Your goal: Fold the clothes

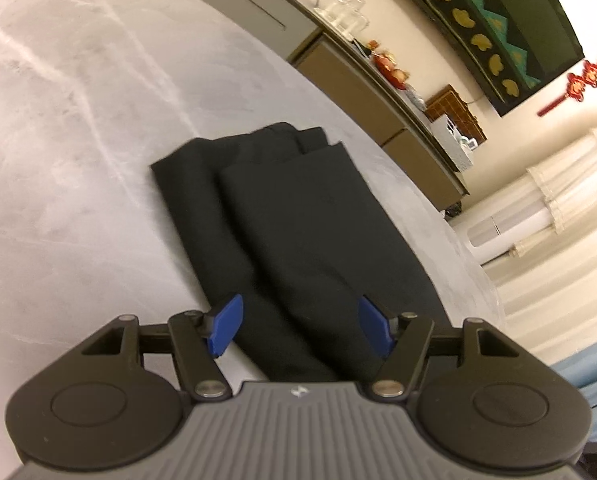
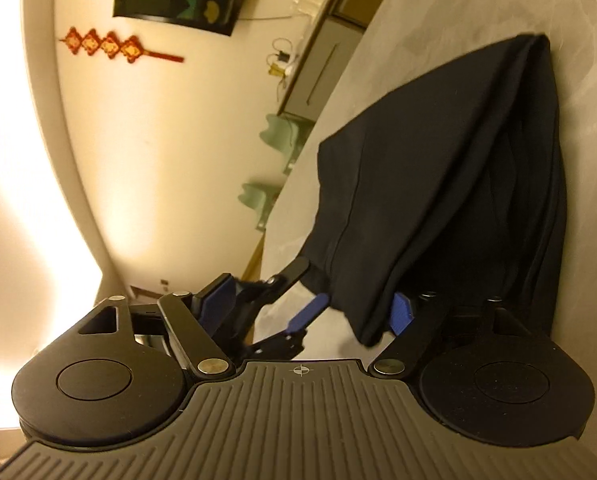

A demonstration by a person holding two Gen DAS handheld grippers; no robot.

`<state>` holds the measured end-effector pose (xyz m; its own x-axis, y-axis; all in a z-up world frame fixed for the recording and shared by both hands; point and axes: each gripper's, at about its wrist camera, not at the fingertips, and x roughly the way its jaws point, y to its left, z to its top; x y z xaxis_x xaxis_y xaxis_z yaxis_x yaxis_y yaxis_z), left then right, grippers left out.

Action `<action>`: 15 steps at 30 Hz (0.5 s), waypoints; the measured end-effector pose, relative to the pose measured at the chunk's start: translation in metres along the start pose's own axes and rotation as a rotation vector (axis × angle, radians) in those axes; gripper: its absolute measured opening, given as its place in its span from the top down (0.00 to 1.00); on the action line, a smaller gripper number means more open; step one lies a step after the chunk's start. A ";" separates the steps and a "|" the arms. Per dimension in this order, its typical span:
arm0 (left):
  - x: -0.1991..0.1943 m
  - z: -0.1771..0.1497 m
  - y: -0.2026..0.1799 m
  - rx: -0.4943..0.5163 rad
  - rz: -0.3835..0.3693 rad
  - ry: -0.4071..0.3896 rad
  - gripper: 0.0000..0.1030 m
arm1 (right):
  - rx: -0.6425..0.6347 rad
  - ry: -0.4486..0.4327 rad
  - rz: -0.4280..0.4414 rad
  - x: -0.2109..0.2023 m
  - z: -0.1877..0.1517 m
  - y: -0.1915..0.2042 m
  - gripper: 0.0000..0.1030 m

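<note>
A folded black cloth garment (image 1: 294,224) lies on the grey marbled table (image 1: 78,140). The left gripper (image 1: 302,330) has its jaws released, the garment's near end between them. The right gripper (image 2: 314,312) has its jaws released too, a garment corner hanging beside the right one.

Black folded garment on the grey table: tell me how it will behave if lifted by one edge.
The black garment will probably be floppy: its stacked layers show soft creases and rounded folds. Lifted by one edge, the folds would likely slip open, since nothing pins them. It looks light and should slide easily on the smooth grey table. Both the left gripper and right gripper stand open.
</note>
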<state>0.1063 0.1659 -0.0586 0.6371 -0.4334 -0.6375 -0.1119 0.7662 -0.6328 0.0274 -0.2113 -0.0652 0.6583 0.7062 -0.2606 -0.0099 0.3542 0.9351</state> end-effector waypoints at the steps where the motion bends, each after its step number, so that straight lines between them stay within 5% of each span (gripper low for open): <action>1: 0.001 0.000 0.001 0.002 -0.005 0.001 0.37 | 0.001 0.003 -0.011 0.004 -0.001 0.000 0.24; 5: 0.003 0.002 0.001 0.012 -0.025 -0.002 0.37 | -0.003 -0.001 -0.066 0.032 -0.005 -0.003 0.36; 6: 0.003 0.003 0.003 0.005 -0.029 -0.005 0.37 | -0.001 -0.011 -0.073 0.035 -0.005 -0.004 0.48; 7: 0.002 0.004 0.006 -0.004 -0.033 -0.009 0.37 | 0.001 -0.014 -0.085 0.038 -0.005 -0.005 0.79; 8: 0.001 0.006 0.008 -0.013 -0.037 -0.014 0.37 | 0.003 -0.016 -0.098 0.041 -0.005 -0.007 0.93; 15: -0.010 0.018 0.030 -0.105 -0.052 -0.054 0.37 | -0.072 0.011 -0.027 0.007 -0.017 -0.012 0.97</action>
<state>0.1108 0.2015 -0.0634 0.6842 -0.4426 -0.5797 -0.1553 0.6882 -0.7087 0.0197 -0.2004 -0.0822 0.6504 0.7024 -0.2890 -0.0467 0.4167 0.9078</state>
